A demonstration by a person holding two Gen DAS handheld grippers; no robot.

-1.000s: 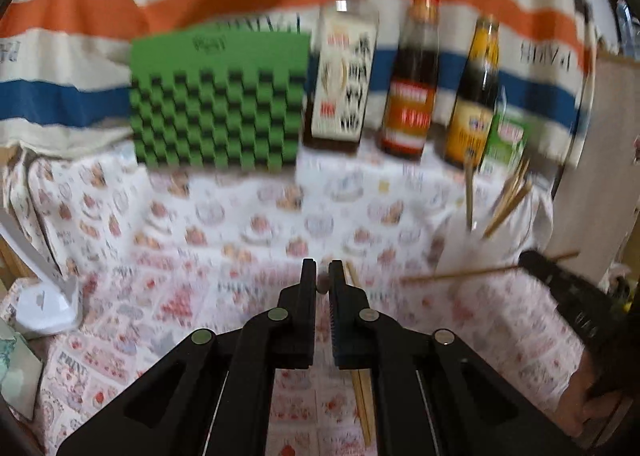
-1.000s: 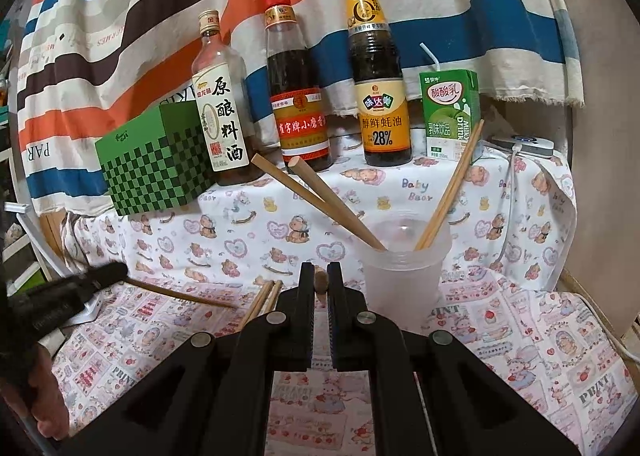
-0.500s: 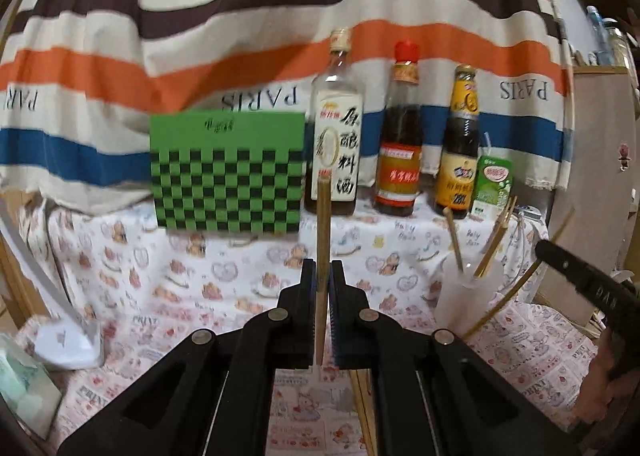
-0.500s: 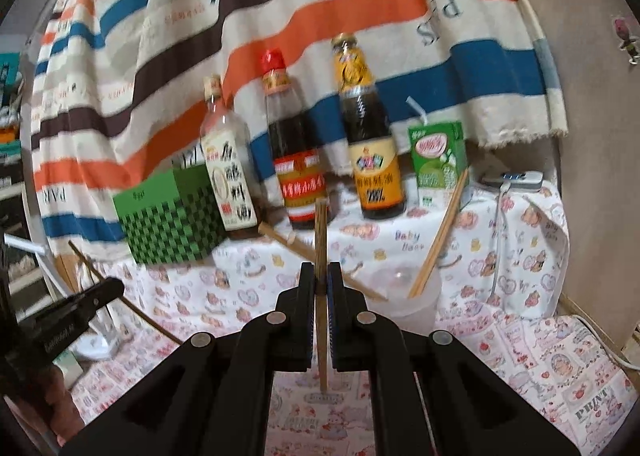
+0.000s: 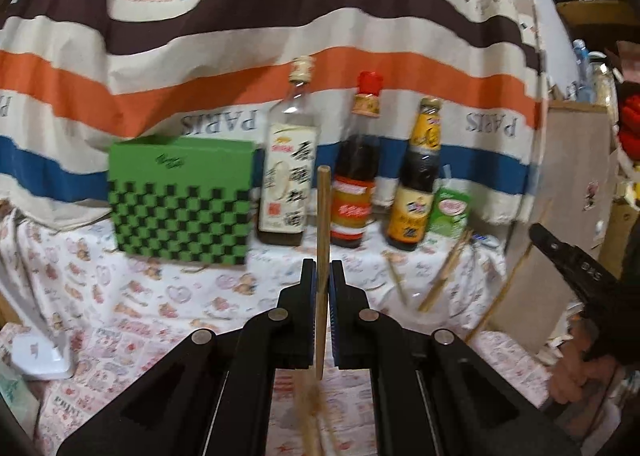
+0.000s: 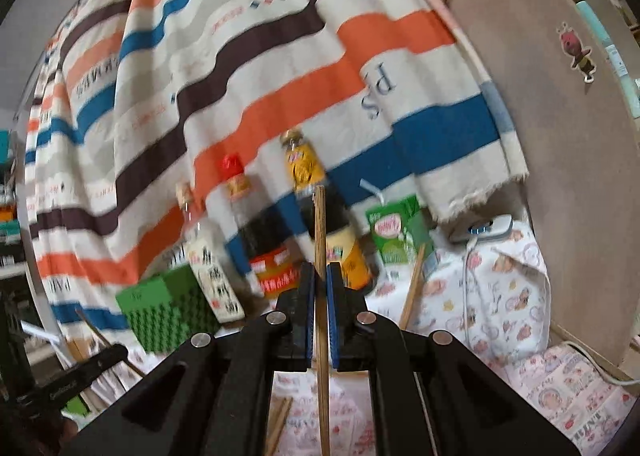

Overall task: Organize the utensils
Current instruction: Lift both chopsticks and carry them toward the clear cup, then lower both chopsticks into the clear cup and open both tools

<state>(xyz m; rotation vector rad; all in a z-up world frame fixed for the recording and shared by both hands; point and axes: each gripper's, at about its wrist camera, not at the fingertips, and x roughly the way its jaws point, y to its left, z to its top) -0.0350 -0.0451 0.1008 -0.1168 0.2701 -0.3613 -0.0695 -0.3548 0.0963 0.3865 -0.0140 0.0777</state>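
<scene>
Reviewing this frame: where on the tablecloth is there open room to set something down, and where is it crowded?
Free: the printed tablecloth in front of the green checkered box, between the white lamp base and the left gripper. Crowded: the back row of three bottles and the green carton, and the clear cup holding chopsticks on the right.

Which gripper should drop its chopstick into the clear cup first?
Right, probably. In the left view the right gripper sits beside the clear cup; the left gripper, clamping its own chopstick, is farther off. Both chopsticks stand upright.
</scene>
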